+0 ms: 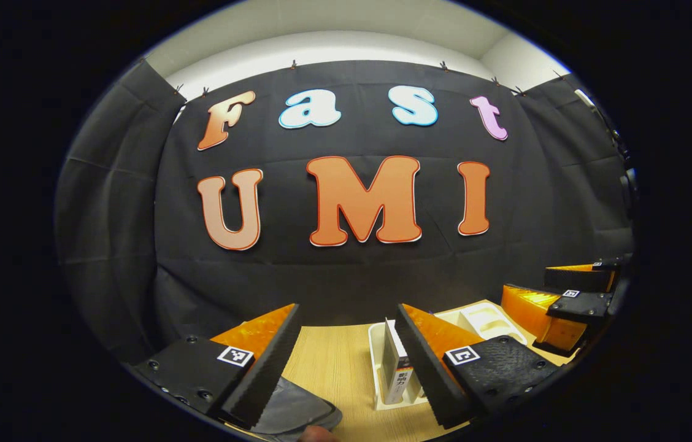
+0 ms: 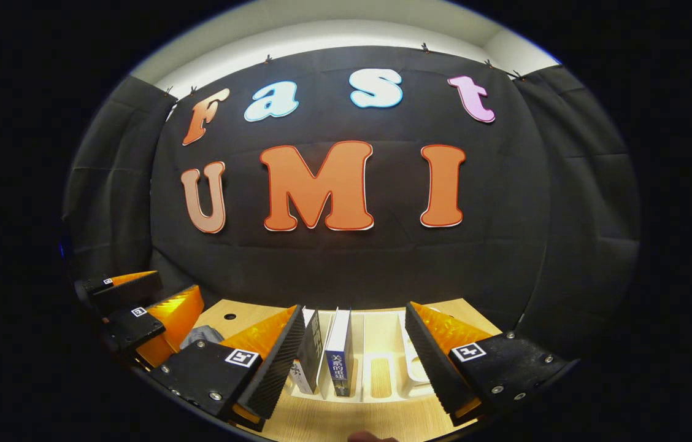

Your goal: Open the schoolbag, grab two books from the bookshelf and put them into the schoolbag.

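The schoolbag, a dark grey fabric bag (image 1: 294,408), lay on the light wooden table (image 1: 337,362) at the near left of the left gripper view, partly under the left gripper's (image 1: 346,368) left finger. That gripper's fingers stood wide apart with nothing between them, hovering over the table. Just beside its right finger stood the white plastic slotted bookshelf (image 1: 376,368), with one upright book with a white cover and dark spine (image 1: 393,368) in its near slot. Farther right in that view the right gripper (image 1: 567,301) hung above the table's right part, its fingers apart.

In the right gripper view, the right gripper (image 2: 355,368) was likewise spread wide and held nothing. Between its fingers, beyond them, stood the white bookshelf (image 2: 383,344), its dividers running away from the camera. Two books stood upright in the left slots: a dark-covered book (image 2: 309,353) touching the left finger's edge in the picture, and just to its right a book with a blue and white spine (image 2: 340,356). The slots to the right were bare. At the far left the left gripper (image 2: 137,307) showed, with a patch of the grey schoolbag (image 2: 202,336) beneath it.
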Demonstrator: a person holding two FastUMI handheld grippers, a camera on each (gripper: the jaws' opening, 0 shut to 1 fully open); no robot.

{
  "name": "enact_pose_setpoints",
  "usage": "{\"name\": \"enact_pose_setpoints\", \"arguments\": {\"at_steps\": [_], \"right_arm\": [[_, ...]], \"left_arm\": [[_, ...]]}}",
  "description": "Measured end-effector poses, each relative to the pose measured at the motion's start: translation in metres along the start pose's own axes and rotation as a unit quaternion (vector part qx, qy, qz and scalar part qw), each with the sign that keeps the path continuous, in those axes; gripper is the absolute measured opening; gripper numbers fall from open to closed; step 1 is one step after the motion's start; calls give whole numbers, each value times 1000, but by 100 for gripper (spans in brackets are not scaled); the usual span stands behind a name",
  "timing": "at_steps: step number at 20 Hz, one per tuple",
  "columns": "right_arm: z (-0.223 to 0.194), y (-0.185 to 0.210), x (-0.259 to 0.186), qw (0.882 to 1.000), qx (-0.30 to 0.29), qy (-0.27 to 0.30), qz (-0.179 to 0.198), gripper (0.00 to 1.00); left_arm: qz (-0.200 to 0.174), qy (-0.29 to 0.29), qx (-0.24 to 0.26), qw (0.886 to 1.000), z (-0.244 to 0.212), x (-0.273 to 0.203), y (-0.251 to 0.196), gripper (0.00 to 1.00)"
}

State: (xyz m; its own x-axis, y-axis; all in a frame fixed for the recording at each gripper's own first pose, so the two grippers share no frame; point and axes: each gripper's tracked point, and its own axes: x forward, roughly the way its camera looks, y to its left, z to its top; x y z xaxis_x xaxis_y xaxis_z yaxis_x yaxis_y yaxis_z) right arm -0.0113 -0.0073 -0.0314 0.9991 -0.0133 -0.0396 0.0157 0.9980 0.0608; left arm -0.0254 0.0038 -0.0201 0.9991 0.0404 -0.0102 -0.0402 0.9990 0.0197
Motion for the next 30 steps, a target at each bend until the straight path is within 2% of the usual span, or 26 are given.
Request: {"name": "enact_pose_setpoints", "arguments": {"at_steps": [4,9,17,21,24,30], "right_arm": [[-1,-2,-3,1000,-5,-2,0,98],[-7,-6,-3,1000,-3,6,6,98],[-6,-19,0,1000,-21,4,11,98],[-10,-30,4,999,-32,8,11,98],[-14,-41,7,999,-37,12,9,98],[-22,-57,11,999,-40,17,11,98]], "left_arm": [[-3,-8,-16,1000,1,-4,1,98],[10,3,11,1000,-15,-9,15,98],[46,53,111,991,-78,-14,39,98],[50,87,185,978,-122,-17,46,98],[45,112,243,962,-161,-15,51,98],[61,172,317,931,-224,-39,65,97]]}}
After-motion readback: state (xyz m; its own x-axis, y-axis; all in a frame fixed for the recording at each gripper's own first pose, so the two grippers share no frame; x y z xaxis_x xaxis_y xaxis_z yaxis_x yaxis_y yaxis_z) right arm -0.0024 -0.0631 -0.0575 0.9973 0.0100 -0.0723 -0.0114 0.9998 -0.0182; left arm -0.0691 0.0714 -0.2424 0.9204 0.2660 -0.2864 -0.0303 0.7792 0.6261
